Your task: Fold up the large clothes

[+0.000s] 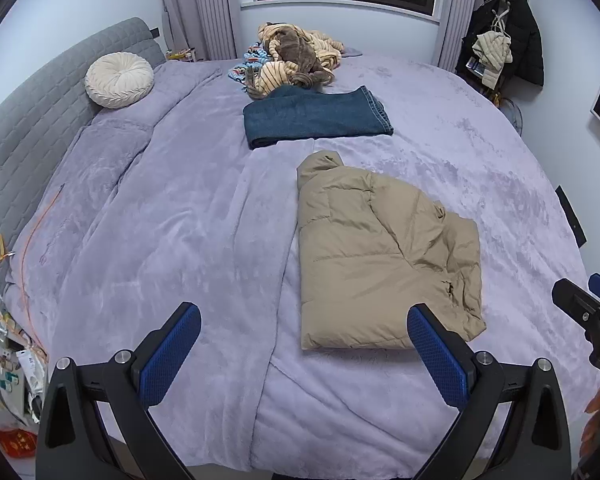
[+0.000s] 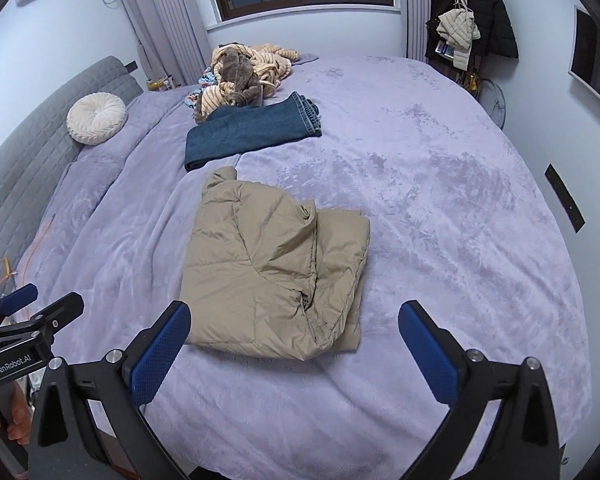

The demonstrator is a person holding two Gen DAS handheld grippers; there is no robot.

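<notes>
tan puffer jacket (image 2: 274,276), folded, quilted, lying flat

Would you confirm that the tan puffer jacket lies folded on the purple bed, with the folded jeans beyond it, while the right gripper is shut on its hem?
Not quite: the right gripper is open and holds nothing, hovering short of the tan puffer jacket, as the right wrist view shows. The rest stands: the jacket lies folded on the purple bed, with the folded jeans beyond it.

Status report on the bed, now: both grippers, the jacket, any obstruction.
Left gripper open, empty. Right gripper open, empty. Tan puffer jacket lies folded on the blanket, untouched. Folded jeans lie beyond it, apart; nothing blocking.
</notes>
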